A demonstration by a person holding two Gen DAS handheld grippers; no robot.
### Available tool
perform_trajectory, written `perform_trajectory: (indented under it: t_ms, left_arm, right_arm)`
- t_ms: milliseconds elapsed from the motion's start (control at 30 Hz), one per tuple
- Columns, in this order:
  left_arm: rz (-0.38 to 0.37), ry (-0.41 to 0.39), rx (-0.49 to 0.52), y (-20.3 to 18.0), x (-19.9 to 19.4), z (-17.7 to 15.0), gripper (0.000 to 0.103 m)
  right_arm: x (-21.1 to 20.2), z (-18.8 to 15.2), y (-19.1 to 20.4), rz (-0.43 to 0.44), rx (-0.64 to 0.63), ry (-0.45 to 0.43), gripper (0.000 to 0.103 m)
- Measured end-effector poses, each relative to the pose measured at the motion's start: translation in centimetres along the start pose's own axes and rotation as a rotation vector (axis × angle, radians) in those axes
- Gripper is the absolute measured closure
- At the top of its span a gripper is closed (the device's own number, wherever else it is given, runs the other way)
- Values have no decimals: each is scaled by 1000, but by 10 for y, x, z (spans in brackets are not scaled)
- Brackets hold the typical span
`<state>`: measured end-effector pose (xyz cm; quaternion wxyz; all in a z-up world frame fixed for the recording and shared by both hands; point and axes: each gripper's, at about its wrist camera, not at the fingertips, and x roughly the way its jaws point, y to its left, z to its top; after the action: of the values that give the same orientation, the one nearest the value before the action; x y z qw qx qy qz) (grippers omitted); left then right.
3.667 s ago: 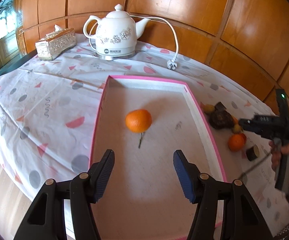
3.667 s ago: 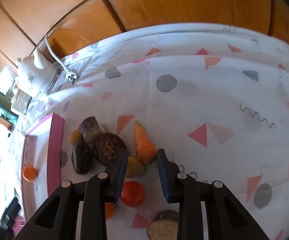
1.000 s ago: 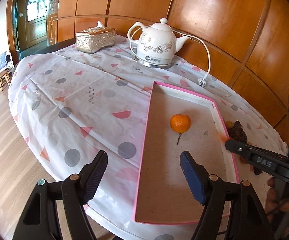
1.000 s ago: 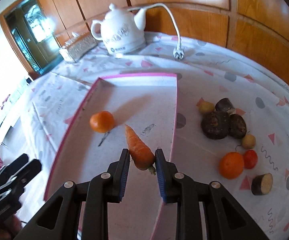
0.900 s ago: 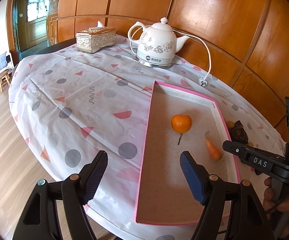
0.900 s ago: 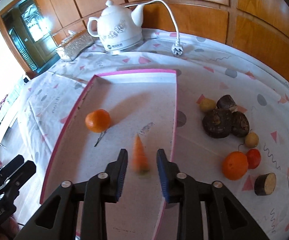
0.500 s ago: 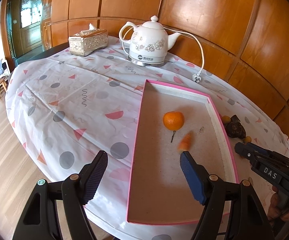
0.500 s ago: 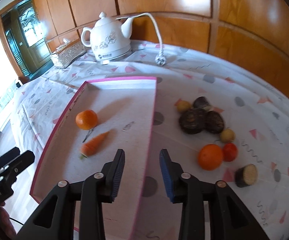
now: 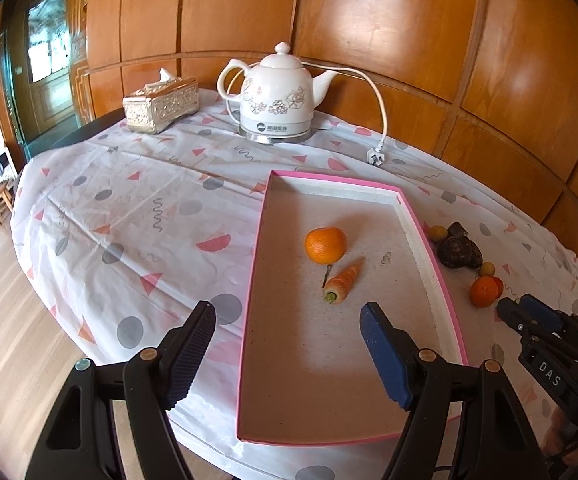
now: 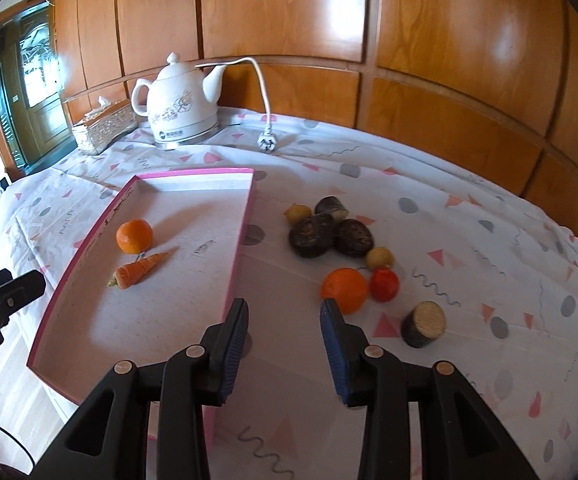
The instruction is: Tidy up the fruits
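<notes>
- Tray (image 10: 238, 240), pink-rimmed, serves as the landmark: inside it lie an orange (image 10: 134, 236) toward the far end and a carrot (image 10: 139, 269) just nearer than the orange, close beside it but, as far as I can tell, not touching.
- Right gripper (image 10: 284, 336) hangs over the cloth just outside the tray's right wall, fingers apart with nothing between them.
- Left gripper (image 9: 289, 348) hovers at the tray's near-left corner, spread wide and empty.
- Beyond the tray's right wall sits the unsorted cluster: a second orange (image 10: 345, 290), a small red fruit (image 10: 385, 284) touching it, two yellow fruits (image 10: 379, 258), dark lumps (image 10: 313, 236) and a cut stub (image 10: 425, 324).
- The step in hand looks like fetching the next piece; that second orange is nearest the right gripper and probably the one to take.
- To do it well, I'd come down over the orange with the fingers spread wider than it, one on its free near side and one on its far side, so the red fruit isn't nudged away.
- Close gently across the widest part; a round fruit can squirt out if pinched above its middle.
- The carrot's long axis runs slantwise across the tray floor, tip aimed toward the far right wall, leafy butt toward the near left wall.
- It lies flat, and both oranges have no long axis to speak of.
</notes>
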<state>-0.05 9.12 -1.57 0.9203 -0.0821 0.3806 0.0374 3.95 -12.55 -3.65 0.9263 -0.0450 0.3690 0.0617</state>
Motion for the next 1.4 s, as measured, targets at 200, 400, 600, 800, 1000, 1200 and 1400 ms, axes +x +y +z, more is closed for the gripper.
perform_trajectory:
  t_ms: [200, 400, 600, 800, 1000, 1200, 1400]
  left_arm:
    - [-12, -10, 47, -12, -3, 0, 28]
    - [-35, -2, 69, -20, -2, 0, 28]
    - [-76, 7, 133, -40, 0, 4, 28]
    - [-106, 18, 210, -68, 1, 6, 28]
    - [-154, 48, 287, -94, 9, 7, 28]
    - [-223, 69, 339, -117, 16, 16, 35]
    - [-309, 131, 374, -138, 32, 28, 61]
  right_arm:
    - [-8, -7, -16, -34, 24, -16, 65]
    - [-12, -20, -45, -90, 81, -7, 64]
    - [-14, -37, -81, -152, 166, 15, 64]
    - [-18, -52, -111, -201, 222, 29, 64]
    - [-20, -67, -135, -241, 266, 46, 64]
    - [-20, -76, -149, -254, 302, 60, 64]
    - [-18, -78, -155, -252, 310, 59, 64]
